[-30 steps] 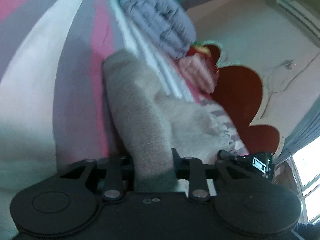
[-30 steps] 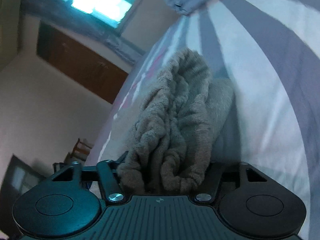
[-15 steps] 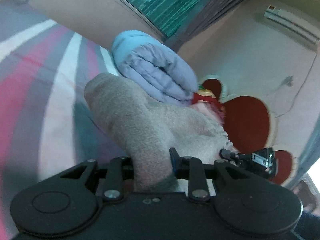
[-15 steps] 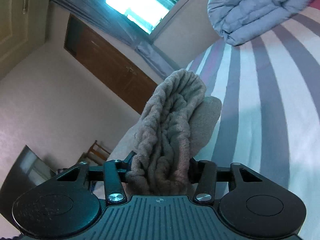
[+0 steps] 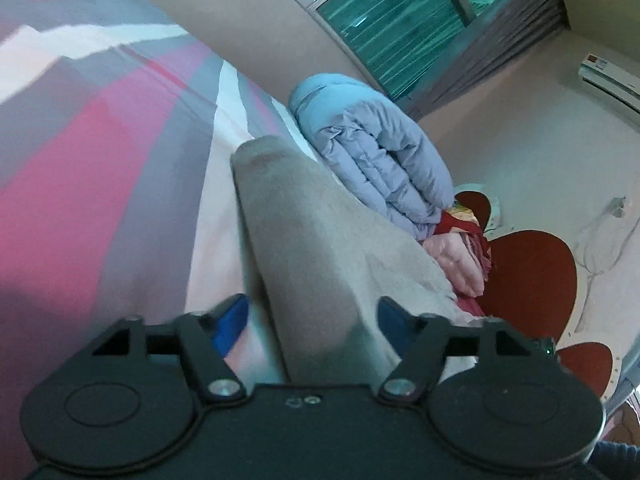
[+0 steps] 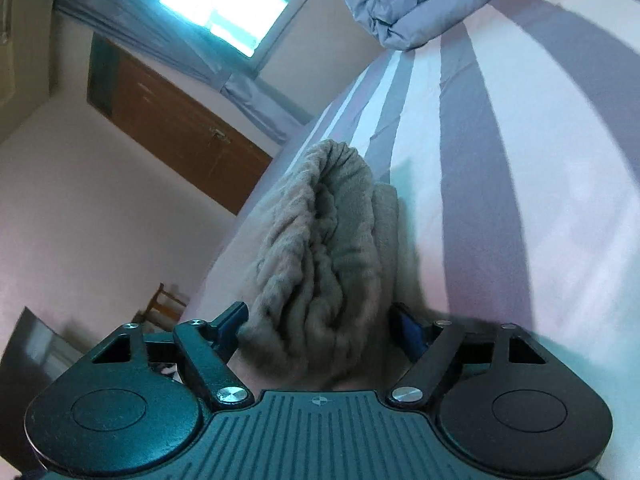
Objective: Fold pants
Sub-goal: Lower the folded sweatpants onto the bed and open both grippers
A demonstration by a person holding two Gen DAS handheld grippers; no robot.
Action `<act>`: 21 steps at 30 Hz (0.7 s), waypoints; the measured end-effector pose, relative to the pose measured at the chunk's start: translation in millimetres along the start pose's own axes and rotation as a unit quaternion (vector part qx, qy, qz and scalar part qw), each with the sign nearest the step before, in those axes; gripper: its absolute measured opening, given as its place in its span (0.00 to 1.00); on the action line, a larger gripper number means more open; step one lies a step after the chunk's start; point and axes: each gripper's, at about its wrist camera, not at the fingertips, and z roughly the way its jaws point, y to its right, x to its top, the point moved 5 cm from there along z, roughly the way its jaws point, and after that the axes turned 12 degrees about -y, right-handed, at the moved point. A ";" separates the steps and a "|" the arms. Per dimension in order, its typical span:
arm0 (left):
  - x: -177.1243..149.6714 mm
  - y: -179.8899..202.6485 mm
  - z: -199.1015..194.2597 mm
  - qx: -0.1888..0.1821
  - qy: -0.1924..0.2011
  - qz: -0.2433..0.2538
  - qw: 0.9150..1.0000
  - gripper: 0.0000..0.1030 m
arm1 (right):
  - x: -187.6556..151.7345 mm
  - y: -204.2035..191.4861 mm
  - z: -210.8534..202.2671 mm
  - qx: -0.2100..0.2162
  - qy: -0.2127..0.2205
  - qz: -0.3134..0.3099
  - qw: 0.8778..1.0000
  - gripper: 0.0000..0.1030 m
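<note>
Since half a second ago both claws have spread: the blue pads that pinched the cloth now stand clear of it on either side. In the left wrist view the left claw (image 5: pixel 312 316) is apart at the bottom centre of the frame, with the grey pants (image 5: pixel 304 248) running between its fingers and up toward the middle, apparently touching neither pad. In the right wrist view the right claw (image 6: pixel 320 328) is likewise apart, the bunched, ribbed end of the pants (image 6: pixel 324 256) sitting loose between its fingers at centre frame. The pants appear to rest on the striped bed (image 5: pixel 120 152), so the step in hand is probably the release after laying down a fold. Beyond the pants, at upper centre of the left view, lies a rolled blue quilt (image 5: pixel 376 148), with a pink cloth (image 5: pixel 456 264) to its lower right.

Next, both claws likely need to draw straight back without snagging the fabric, then take fresh hold for the following fold or smooth the bundle.
</note>
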 end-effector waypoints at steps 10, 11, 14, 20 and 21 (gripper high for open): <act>-109.8 27.9 -102.2 0.092 0.098 -0.058 0.989 0.71 | -109.0 -23.8 -93.6 -0.044 0.034 -0.014 0.998 0.76; -119.6 35.9 -107.0 0.113 0.095 -0.052 0.988 0.73 | -123.2 -29.8 -99.5 -0.055 0.040 -0.015 0.998 0.79; -144.4 65.8 -123.4 0.163 0.117 -0.016 0.979 0.94 | -159.9 -54.2 -110.4 -0.095 0.053 -0.023 0.994 1.00; -185.2 122.7 -162.9 0.217 0.182 0.035 0.958 0.94 | -237.5 -146.6 -136.7 -0.217 0.133 -0.137 0.957 1.00; -186.7 130.7 -165.9 0.217 0.191 0.038 0.957 0.94 | -244.6 -160.8 -142.4 -0.226 0.148 -0.162 0.949 1.00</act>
